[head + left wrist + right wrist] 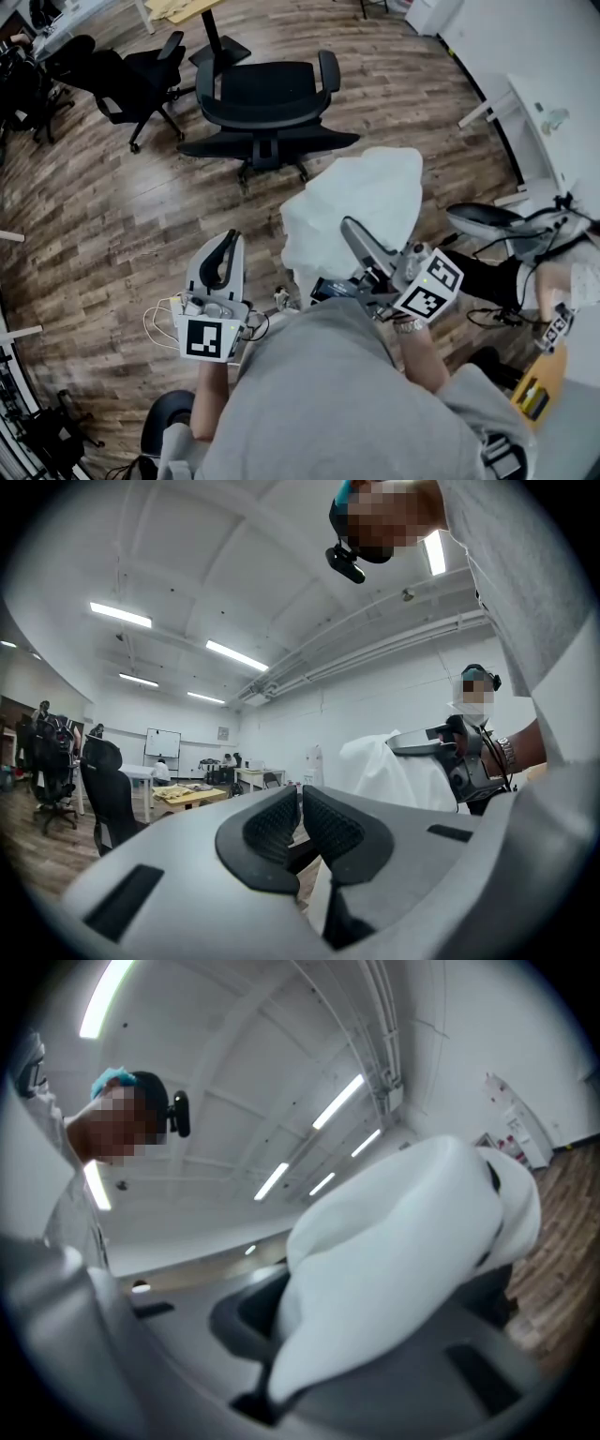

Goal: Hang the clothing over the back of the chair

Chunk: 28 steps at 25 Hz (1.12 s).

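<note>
White clothing (pixel 361 202) hangs bunched from my right gripper (pixel 354 234), which is shut on it just in front of the person's body. In the right gripper view the cloth (pixel 403 1260) fills the space between the jaws of that gripper (pixel 309 1330) and hides the pads. A black office chair (pixel 269 101) with armrests stands ahead on the wood floor, apart from the cloth. My left gripper (pixel 225 248) is held level to the left, shut with nothing in it. In the left gripper view its pads (pixel 281 825) meet, and the clothing (pixel 389 771) shows at the right.
A second black chair (pixel 131 80) stands at the upper left, with a table leg and foot (pixel 217 42) beside it. White desks (pixel 548 122) line the right side, with a chair seat (pixel 492 220) and cables below. Other people sit at distant tables (pixel 187 794).
</note>
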Motion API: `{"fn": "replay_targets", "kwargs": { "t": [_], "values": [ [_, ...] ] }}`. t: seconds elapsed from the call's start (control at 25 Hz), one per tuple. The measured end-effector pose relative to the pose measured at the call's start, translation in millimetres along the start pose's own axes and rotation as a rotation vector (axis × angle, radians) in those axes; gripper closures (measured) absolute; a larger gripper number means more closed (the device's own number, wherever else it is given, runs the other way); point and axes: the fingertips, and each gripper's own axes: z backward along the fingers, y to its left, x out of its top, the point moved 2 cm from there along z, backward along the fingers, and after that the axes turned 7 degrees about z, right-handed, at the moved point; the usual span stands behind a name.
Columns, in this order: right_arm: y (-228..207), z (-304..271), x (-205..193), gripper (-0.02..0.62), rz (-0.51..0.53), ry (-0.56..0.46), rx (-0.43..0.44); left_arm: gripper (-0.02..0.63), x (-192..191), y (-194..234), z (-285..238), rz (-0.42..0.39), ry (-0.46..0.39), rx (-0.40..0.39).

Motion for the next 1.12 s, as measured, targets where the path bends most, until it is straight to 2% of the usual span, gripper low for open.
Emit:
{"fn": "replay_targets", "kwargs": {
  "t": [0.4, 1.12],
  "values": [
    [-26, -32, 10, 0.529, -0.009, 0.014, -0.01, 0.554, -6, 21, -37, 0.028, 0.05, -0.008],
    [-39, -74, 54, 0.529, 0.057, 0.026, 0.058, 0.555, 16, 38, -80, 0.003, 0.025, 0.006]
  ]
}}
